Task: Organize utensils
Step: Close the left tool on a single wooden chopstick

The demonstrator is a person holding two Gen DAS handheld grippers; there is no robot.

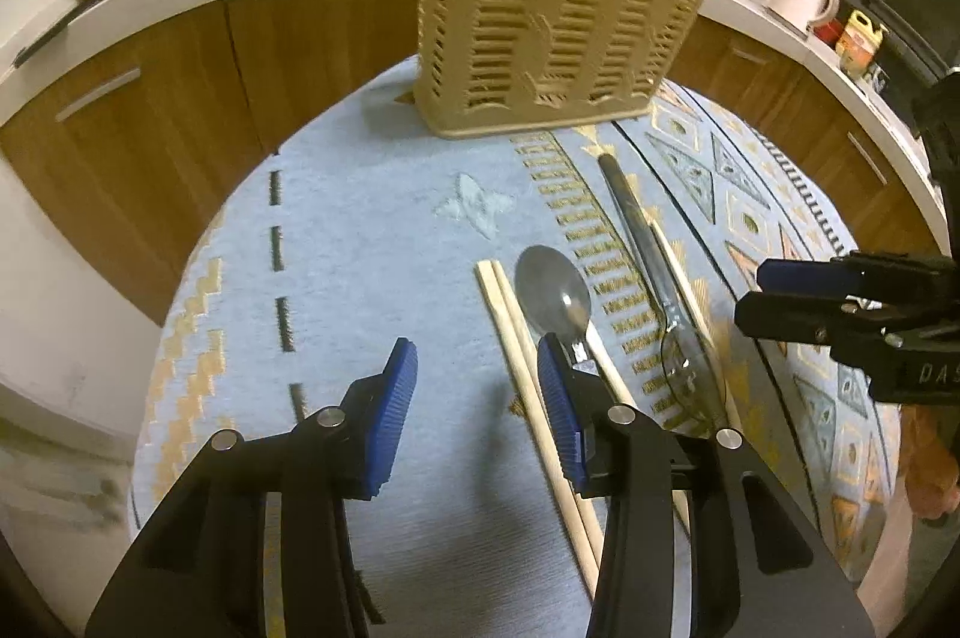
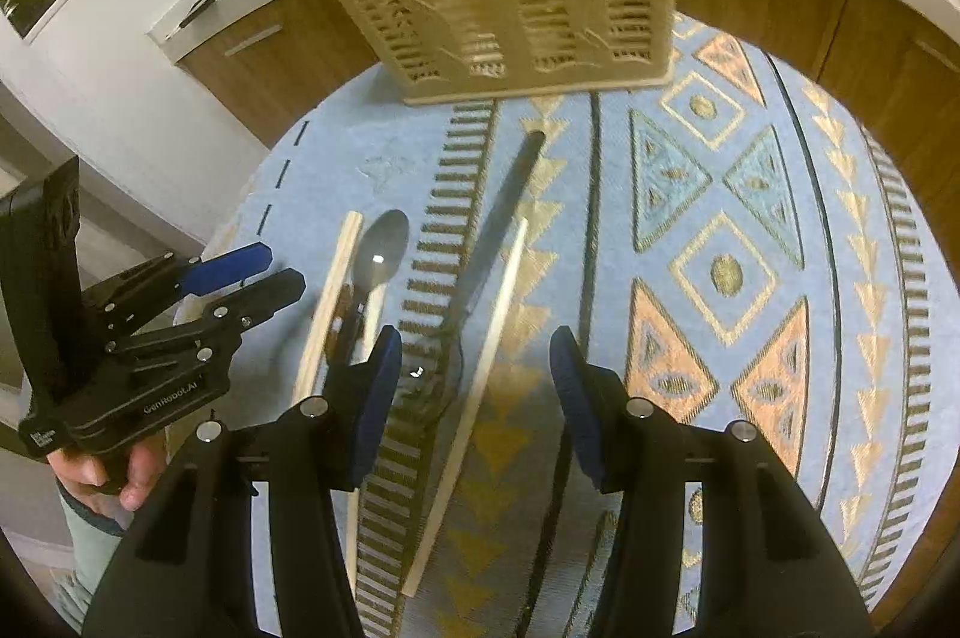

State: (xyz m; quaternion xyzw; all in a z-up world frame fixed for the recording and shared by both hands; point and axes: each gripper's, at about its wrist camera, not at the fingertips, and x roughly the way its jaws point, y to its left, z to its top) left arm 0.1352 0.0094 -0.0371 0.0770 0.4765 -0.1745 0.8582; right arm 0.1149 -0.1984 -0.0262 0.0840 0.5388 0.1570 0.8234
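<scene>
Beige slotted utensil holder (image 1: pixel 558 32) stands at 12 o'clock on the blue patterned cloth (image 1: pixel 372 230); can't see inside, nothing pokes out the top. So basically nothing sorted yet: dark-handled spoon (image 1: pixel 654 272), metal spoon (image 1: pixel 555 293) and chopsticks (image 1: pixel 528 368) all lie at centre. Left gripper (image 1: pixel 477 398) and right gripper (image 2: pixel 474 386) both gape wide, holding nothing.

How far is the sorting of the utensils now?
Nothing looks done: the holder shows no utensils through its slots. Both grippers, left and right, are open, holding nothing. Two spoons and the chopsticks all lie on the cloth.
</scene>
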